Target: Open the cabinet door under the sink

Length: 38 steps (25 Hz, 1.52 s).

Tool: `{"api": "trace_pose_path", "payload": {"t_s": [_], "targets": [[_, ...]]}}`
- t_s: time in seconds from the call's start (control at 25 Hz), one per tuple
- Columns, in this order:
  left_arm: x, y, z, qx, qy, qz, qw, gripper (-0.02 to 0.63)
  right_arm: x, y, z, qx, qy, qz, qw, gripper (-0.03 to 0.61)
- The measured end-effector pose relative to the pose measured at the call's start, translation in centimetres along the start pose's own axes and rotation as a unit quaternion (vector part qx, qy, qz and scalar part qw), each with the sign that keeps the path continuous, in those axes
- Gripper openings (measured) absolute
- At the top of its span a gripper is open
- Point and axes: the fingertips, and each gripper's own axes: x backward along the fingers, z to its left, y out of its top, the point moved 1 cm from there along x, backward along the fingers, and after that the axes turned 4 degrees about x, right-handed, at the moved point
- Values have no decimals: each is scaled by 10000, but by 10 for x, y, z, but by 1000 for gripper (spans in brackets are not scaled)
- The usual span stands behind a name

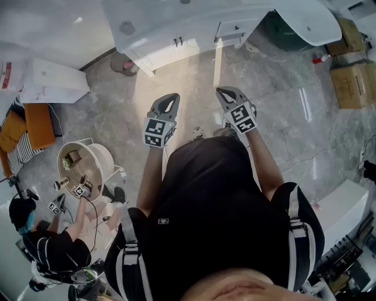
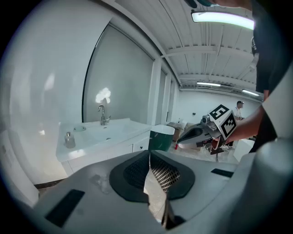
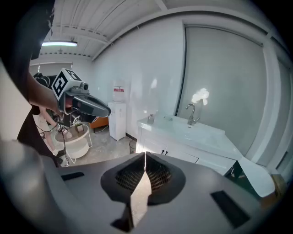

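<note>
The white sink cabinet (image 1: 170, 50) stands ahead of me across the grey floor, its two middle doors closed, with a pair of dark handles (image 1: 178, 41) side by side. The handles (image 3: 164, 151) also show in the right gripper view, below the counter with a chrome faucet (image 3: 191, 113). My left gripper (image 1: 170, 97) and right gripper (image 1: 225, 92) are held side by side in the air, well short of the cabinet. Both are shut with nothing between the jaws. The left gripper (image 2: 149, 154) points at the cabinet (image 2: 110, 153). The right gripper (image 3: 145, 155) points at it too.
A dark green bin (image 1: 288, 32) stands right of the cabinet under a white curved fixture (image 1: 305, 17). Cardboard boxes (image 1: 352, 82) sit far right. A small waste bin (image 1: 123, 63) is left of the cabinet. Behind left, another person (image 1: 47, 247) works at a round white table (image 1: 88, 164).
</note>
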Motion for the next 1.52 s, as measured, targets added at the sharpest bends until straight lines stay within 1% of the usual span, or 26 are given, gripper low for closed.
{"api": "trace_pose_path", "payload": {"t_s": [0.32, 0.52, 0.88, 1.0, 1.16, 1.32, 1.44, 1.52], "targets": [[3, -1, 9, 54, 68, -13, 10000, 20, -6, -2, 1, -49, -17, 46, 10000, 60], [3, 0, 8, 9, 65, -21, 10000, 20, -5, -3, 0, -28, -41, 62, 10000, 60], [3, 4, 16, 23, 217, -33, 9998, 20, -17, -14, -13, -251, -58, 102, 9996, 60], [5, 0, 29, 79, 342, 19, 9994, 20, -37, -18, -14, -356, 53, 154, 9992, 60], [7, -6, 59, 235, 533, 122, 9982, 20, -74, -20, -13, -419, 250, 240, 9985, 60], [-10, -3, 90, 210, 477, 291, 9982, 20, -124, -20, -32, -556, 277, 265, 9977, 60], [-24, -10, 113, 285, 368, 419, 9980, 20, -162, -30, -32, -853, 287, 371, 9953, 60], [-37, -13, 133, 345, 453, 392, 9976, 20, -189, -40, -36, -1031, 286, 469, 9932, 60]]}}
